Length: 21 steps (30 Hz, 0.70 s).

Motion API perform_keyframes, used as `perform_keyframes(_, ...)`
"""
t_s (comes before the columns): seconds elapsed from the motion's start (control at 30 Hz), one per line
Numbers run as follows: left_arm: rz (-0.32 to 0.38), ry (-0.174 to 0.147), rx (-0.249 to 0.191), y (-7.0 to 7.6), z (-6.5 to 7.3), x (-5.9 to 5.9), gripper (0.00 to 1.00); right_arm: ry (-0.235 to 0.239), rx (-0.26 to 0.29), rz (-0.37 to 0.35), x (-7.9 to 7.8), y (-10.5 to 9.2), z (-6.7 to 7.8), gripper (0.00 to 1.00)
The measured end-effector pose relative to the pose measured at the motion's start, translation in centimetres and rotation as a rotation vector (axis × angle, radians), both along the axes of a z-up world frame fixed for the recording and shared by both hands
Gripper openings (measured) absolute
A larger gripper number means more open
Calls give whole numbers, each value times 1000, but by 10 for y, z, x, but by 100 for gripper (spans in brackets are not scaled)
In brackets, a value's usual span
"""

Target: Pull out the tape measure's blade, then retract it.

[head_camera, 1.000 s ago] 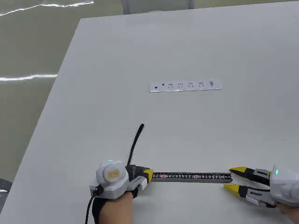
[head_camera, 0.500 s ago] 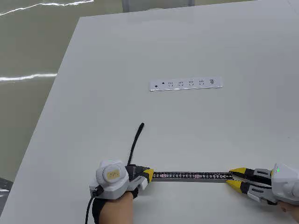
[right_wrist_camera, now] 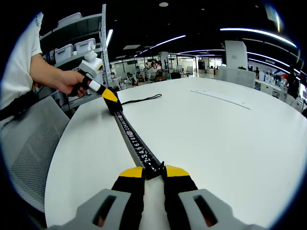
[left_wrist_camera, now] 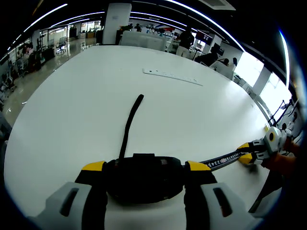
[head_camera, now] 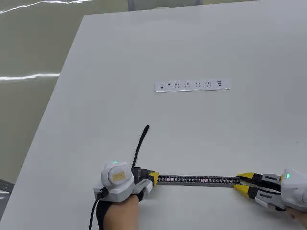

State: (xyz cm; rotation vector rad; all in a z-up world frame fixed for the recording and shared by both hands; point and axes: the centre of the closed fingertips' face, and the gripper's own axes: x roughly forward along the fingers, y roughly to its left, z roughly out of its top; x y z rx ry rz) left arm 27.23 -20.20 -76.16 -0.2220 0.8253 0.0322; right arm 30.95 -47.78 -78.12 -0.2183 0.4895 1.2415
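left gripper [left_wrist_camera: 146, 167] clamps case [left_wrist_camera: 144, 181] | right gripper [right_wrist_camera: 153, 171] pinches blade [right_wrist_camera: 134, 139] tip | risk: thin pinch may slip, blade whipping back, jolting case loose

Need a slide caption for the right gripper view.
Right gripper pinches the extended tape blade; left gripper grips the case.

The right tongs [right_wrist_camera: 154, 171] pinch the blade [right_wrist_camera: 135, 142] at its end; the left tongs [right_wrist_camera: 113, 101] grip the tape measure [right_wrist_camera: 116, 109].
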Motion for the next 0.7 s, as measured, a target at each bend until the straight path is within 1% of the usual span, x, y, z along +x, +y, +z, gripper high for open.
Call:
perform_keyframes(0.03, 1, 2, 2, 0, 0, 0, 62, -14, -5, 5, 1, 0, 0, 14)
perform_keyframes(0.17, -5, 2, 16, 0, 0, 2, 61, -14, -5, 10, 2, 0, 0, 13)
perform_keyframes(0.3, -4, 0, 12, 1, 1, 1, 60, -18, -4, 25, 0, 3, 0, 13)
perform_keyframes(0.4, 0, -9, 9, 1, 1, 1, 60, -23, -6, 31, 0, 8, -1, 13)
perform_keyframes(0.7, 0, -12, 1, 2, 1, 0, 60, -24, -2, 38, -5, 15, -1, 13)
